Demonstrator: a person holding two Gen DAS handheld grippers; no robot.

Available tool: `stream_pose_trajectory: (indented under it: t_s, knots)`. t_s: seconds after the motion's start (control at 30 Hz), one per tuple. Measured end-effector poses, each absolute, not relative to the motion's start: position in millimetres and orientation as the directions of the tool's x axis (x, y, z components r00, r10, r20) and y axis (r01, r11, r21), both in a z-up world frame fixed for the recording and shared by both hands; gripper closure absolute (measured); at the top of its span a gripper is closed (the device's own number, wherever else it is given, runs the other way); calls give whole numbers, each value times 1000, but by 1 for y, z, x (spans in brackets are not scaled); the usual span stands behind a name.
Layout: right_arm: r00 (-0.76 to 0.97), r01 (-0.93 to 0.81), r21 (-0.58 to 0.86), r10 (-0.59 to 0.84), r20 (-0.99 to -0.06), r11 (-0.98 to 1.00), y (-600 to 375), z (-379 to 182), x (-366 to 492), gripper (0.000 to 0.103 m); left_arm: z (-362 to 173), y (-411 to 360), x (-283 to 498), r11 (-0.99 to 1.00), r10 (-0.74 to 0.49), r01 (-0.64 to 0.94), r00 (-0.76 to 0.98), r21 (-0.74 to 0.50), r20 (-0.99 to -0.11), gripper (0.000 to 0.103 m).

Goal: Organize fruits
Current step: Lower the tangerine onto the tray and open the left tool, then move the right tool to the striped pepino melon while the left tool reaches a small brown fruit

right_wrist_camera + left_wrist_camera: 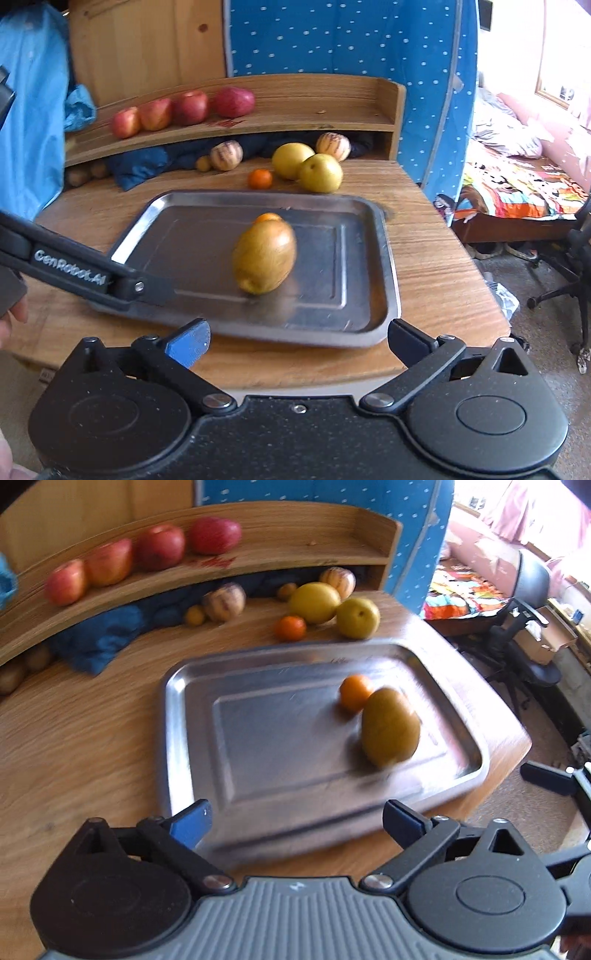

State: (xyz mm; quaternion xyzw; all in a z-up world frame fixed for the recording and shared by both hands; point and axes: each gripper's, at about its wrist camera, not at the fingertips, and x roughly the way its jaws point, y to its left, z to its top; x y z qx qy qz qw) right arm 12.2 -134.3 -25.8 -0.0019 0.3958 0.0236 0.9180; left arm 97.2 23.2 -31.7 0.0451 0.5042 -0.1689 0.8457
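A metal tray [192, 716] [373, 266] lies on the wooden table and holds a brownish-yellow oval fruit [389, 726] [264, 257] with a small orange [354, 692] [268, 217] right behind it. My left gripper [295, 821] hangs open over the tray's near rim, nothing between its fingers. The right gripper [297, 341] is open too, at the tray's front edge, empty. In the right wrist view the left gripper's finger [92, 278] reaches over the tray's left corner. Behind the tray sit another small orange [290, 628] [260, 179], a yellow pear [357, 618] [320, 173] and a large yellow citrus [314, 602] [291, 160].
Several red apples [159, 548] [190, 107] line a curved wooden shelf [295, 550] [314, 110]. Under it lie two striped melons [225, 602] [332, 146], small brown fruits and a blue cloth [99, 642] [140, 166]. The table ends at the right, with an office chair [532, 602] and a bed [517, 192] beyond.
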Motion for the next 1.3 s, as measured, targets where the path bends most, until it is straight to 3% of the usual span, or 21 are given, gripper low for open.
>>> stream_pose_trajectory:
  t_s: [0.53, 1.07, 1.3]
  knots:
    - [631, -170, 158, 231, -740, 973, -103, -29, 12, 1, -38, 93, 86, 997, -59, 60, 342, -41, -938, 1]
    - [708, -156, 85, 171, -685, 984, -80, -16, 117, 1, -26, 118, 203, 993, -111, 91, 442, -79, -890, 1]
    - [744, -141, -10, 100, -660, 990, -55, -20, 157, 1, -20, 117, 254, 980, -181, 165, 511, -110, -840, 1]
